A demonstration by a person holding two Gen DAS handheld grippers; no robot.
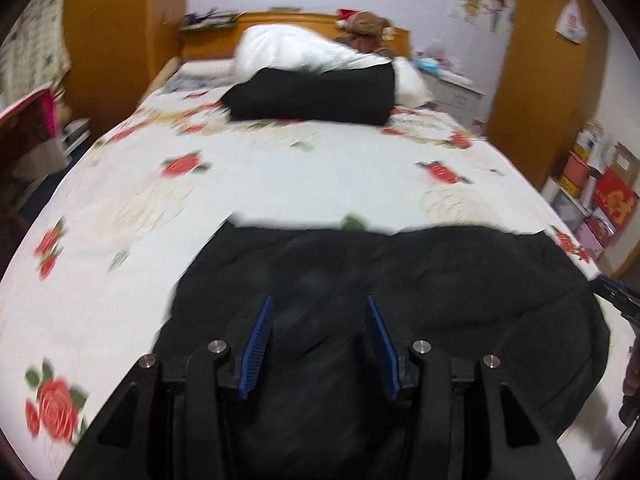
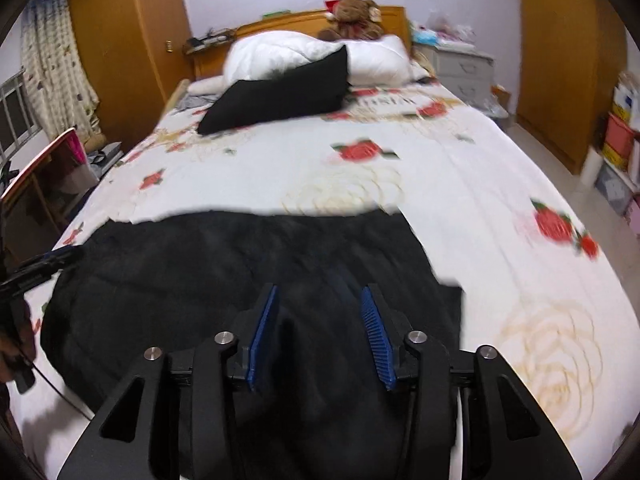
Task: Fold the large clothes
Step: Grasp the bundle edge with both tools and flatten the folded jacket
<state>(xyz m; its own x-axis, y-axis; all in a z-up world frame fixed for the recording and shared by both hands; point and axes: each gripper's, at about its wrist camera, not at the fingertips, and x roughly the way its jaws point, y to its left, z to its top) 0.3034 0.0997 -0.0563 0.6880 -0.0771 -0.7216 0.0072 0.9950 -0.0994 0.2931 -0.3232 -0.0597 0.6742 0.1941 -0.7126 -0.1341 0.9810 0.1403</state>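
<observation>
Left gripper (image 1: 320,340), jaws parted with black cloth between the blue pads but no visible pinch, poised over the near left part of the large black garment (image 1: 400,280) spread across the foot of the rose-print bed (image 1: 280,168). Right gripper (image 2: 320,332), jaws likewise apart over dark fabric, whether holding it impossible to tell, aimed at the garment's near right part beside a stepped edge. Judged mid-fold, both tools set to take the near hem; next called for: a firm pinch on each side, then an even lift toward the far edge.
</observation>
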